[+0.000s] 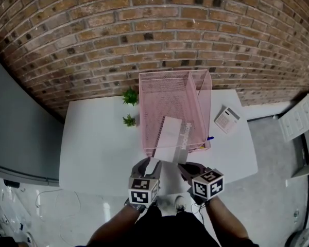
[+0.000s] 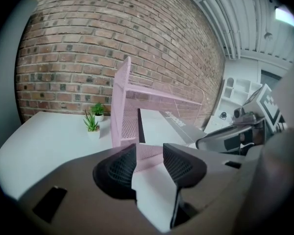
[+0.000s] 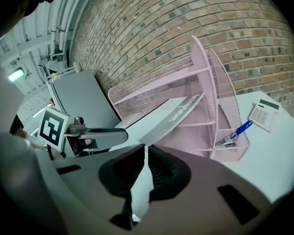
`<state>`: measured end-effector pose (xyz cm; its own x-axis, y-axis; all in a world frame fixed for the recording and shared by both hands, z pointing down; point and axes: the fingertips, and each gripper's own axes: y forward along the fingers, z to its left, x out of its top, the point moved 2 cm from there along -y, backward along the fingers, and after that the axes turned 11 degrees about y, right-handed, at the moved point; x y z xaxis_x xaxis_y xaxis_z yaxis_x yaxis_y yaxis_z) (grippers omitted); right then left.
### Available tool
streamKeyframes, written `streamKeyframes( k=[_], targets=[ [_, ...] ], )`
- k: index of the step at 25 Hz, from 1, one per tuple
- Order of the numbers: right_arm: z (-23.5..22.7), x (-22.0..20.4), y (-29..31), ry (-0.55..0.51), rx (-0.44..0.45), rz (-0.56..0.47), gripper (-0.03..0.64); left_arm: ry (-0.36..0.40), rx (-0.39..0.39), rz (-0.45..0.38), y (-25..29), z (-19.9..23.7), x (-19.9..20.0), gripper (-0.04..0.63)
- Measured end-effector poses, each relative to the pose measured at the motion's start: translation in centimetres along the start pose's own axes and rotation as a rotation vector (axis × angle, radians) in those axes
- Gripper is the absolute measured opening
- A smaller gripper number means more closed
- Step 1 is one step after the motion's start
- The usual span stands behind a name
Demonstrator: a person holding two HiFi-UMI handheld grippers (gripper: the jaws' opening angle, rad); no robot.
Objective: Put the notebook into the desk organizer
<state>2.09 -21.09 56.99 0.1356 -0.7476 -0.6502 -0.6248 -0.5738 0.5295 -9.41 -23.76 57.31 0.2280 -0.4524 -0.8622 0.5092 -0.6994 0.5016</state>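
One notebook (image 1: 172,135): half inside pink desk organizer (image 1: 165,89)
Right gripper (image 3: 145,153): clamped on its near edge
Left gripper (image 2: 150,153): jaws wide, empty

Both forearms enter from 6 o'clock, left forearm (image 1: 118,223) and right forearm (image 1: 229,221) side by side. Each gripper points toward 12 and tilts downward.
Left hand-held gripper (image 1: 151,163): jaws wide apart, nothing gripped.
Right hand-held gripper (image 1: 186,168), just beside it at its 3 o'clock: jaws drawn almost together, pinching the near corner of the notebook (image 3: 179,112).
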Motion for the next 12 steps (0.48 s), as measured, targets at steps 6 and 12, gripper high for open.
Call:
streamKeyframes(
  k=[6, 12],
  targets=[
    [-0.8, -0.3, -1.4, 0.012, 0.005, 0.018, 0.017, -0.005, -0.016, -0.016, -0.3, -1.2, 0.1, 0.173],
    [-2.3, -1.0, -3.0, -0.015, -0.002, 0.070, 0.003, -0.030, -0.095, -0.046, -0.4, -3.1, 0.0, 0.173]
  ],
)
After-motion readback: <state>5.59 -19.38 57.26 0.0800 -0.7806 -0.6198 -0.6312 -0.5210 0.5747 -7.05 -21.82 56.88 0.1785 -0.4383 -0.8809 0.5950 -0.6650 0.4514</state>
